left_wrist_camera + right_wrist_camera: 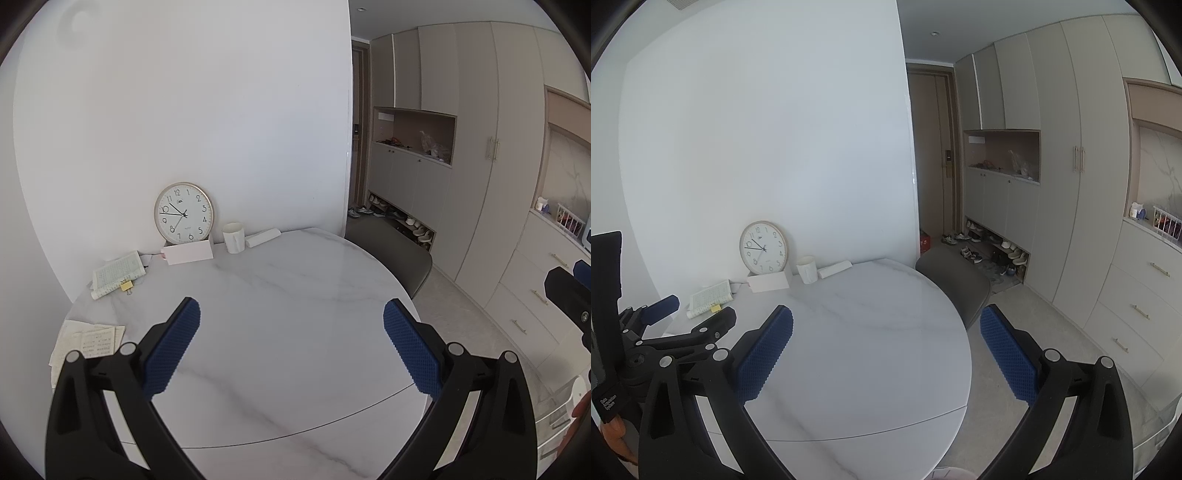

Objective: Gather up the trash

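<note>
Trash candidates: two loose paper sheets (88,341) just left of left gripper (291,321) jaws, one clipped paper stack (118,275) ahead-left; both grippers, right gripper (886,326) included, spread wide, holding nothing.

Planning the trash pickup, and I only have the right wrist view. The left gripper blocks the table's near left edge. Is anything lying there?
Observer: Yes. The left wrist view shows loose cream paper sheets lying flat at the left edge of the white marble table.
Operator: Is the left gripper free to take them?
Observer: The left gripper has its fingers wide open with nothing between them, and the sheets lie just left of it.
</note>
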Demonstrator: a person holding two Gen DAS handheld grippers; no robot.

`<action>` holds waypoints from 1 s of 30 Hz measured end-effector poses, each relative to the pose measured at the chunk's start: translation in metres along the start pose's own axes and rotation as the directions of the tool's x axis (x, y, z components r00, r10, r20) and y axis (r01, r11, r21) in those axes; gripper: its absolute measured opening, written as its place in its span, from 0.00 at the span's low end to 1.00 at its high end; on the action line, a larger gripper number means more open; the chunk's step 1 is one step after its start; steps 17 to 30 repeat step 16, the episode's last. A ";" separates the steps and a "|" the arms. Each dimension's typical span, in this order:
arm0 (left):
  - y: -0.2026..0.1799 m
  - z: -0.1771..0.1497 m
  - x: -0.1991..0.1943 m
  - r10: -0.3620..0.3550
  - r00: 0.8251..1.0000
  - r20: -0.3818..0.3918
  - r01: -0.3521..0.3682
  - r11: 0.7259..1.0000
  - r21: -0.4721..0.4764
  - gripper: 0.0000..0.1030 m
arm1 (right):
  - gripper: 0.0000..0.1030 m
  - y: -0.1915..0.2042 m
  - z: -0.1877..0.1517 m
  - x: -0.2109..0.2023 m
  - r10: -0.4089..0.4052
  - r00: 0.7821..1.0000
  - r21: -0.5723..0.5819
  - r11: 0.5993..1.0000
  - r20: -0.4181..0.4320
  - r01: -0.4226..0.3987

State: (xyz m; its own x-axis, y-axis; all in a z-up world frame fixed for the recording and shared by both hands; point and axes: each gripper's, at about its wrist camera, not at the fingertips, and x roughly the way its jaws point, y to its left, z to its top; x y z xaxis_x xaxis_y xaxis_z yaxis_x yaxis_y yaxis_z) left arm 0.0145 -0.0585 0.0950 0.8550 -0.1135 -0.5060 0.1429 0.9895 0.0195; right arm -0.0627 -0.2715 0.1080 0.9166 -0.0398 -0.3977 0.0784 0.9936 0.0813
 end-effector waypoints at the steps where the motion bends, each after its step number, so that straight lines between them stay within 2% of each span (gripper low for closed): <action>1: -0.001 0.000 0.000 0.007 1.000 0.004 -0.007 1.000 0.002 0.92 | 0.98 0.000 0.000 0.000 0.000 1.000 0.002 1.000 -0.001 0.000; 5: -0.003 0.000 0.004 0.013 1.000 -0.004 -0.013 1.000 0.005 0.92 | 0.98 0.001 -0.002 0.001 0.000 1.000 0.002 1.000 -0.005 0.000; 12: -0.001 0.000 0.012 -0.030 0.998 -0.050 0.029 0.999 -0.013 0.92 | 0.98 0.002 -0.003 0.005 -0.007 1.000 0.010 1.000 -0.014 0.007; 30: -0.001 -0.002 0.012 -0.028 0.999 -0.044 0.028 1.000 -0.007 0.92 | 0.98 0.003 -0.004 0.007 -0.011 1.000 0.012 1.000 -0.020 0.011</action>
